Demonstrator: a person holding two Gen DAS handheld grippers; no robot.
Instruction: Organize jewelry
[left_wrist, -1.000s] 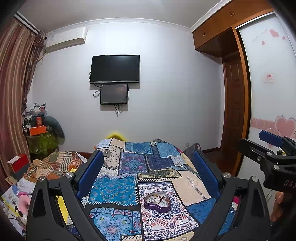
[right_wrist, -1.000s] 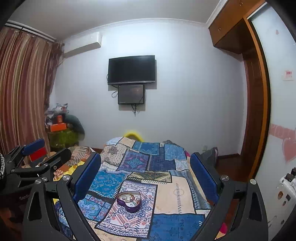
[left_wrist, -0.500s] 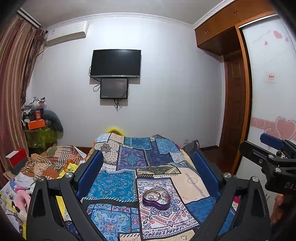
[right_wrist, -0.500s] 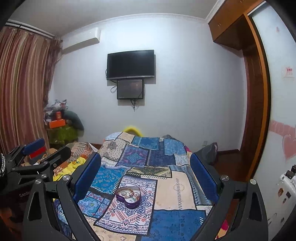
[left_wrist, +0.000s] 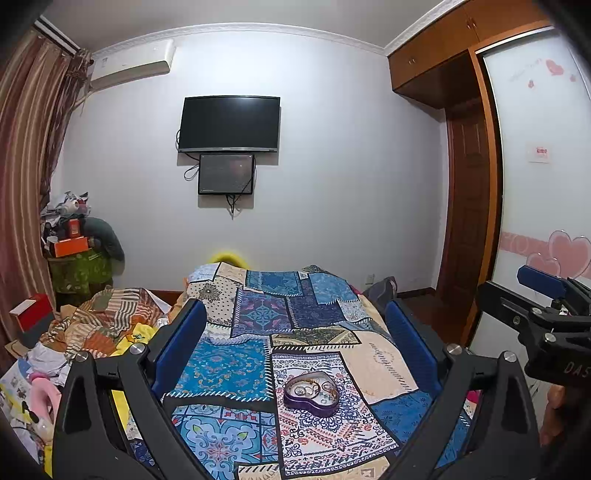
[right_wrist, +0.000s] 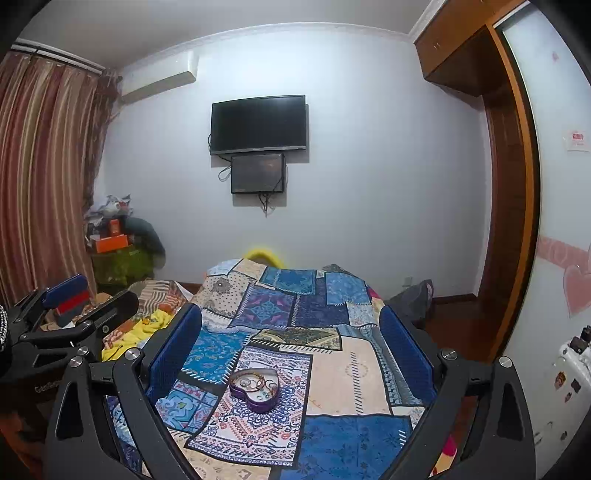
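Left claw (left_wrist: 295, 341): released, empty, above the bed.
Right claw (right_wrist: 291, 339): released, empty.
Heart-shaped tin (left_wrist: 311, 394): lidless, on the patchwork quilt (left_wrist: 229, 369), between the fingers in both views.
Jewelry (right_wrist: 255, 382): probably light, tangle-prone; pinch one piece at a time.
Tin handling: likely rigid, slippery; grip its wall.
Obstructions: none nearby; clothes pile (left_wrist: 99, 325) well apart.

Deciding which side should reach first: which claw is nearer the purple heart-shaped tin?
Hard to call; perhaps the left. The heart-shaped tin sits between the open left claw fingers, slightly right of centre. From the open right claw it lies left of centre. Neither touches it.
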